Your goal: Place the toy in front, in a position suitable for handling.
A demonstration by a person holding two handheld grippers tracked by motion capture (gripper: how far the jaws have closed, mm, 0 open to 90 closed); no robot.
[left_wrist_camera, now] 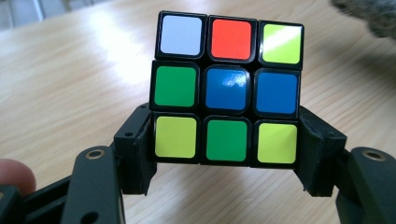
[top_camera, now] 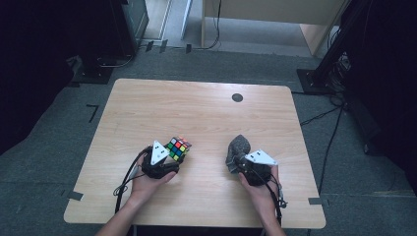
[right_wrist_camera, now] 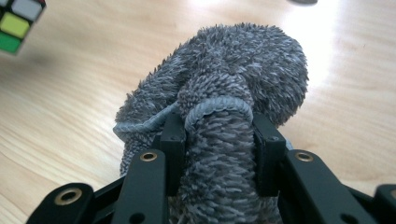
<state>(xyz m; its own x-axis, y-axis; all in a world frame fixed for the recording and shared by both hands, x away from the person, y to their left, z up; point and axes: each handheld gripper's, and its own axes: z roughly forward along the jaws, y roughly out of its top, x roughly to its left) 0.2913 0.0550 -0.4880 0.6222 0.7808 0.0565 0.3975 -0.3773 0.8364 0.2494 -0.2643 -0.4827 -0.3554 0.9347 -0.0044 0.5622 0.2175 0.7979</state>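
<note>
— What have you got in your left gripper (left_wrist_camera: 226, 154)?

— I have the cube (left_wrist_camera: 227, 88) in it. My jaws press on its bottom row from both sides, so they stand as wide as the cube and no wider. The face toward me reads white, red, yellow on top, green, blue, blue in the middle, yellow, green, yellow below. From the high view the cube (top_camera: 178, 148) sits over the near left part of the table (top_camera: 196, 113), just ahead of my left hand (top_camera: 147, 183).

— And the right gripper (right_wrist_camera: 219, 140)?

— I have it closed on a fold of the grey cloth (right_wrist_camera: 233, 79). The fold fills the narrow gap between my jaws and the rest bunches up in front of them. From above, the cloth (top_camera: 238, 147) is near the table's front right, well apart from the cube.

— Is the cloth resting on the wood?

— I cannot tell.
</note>
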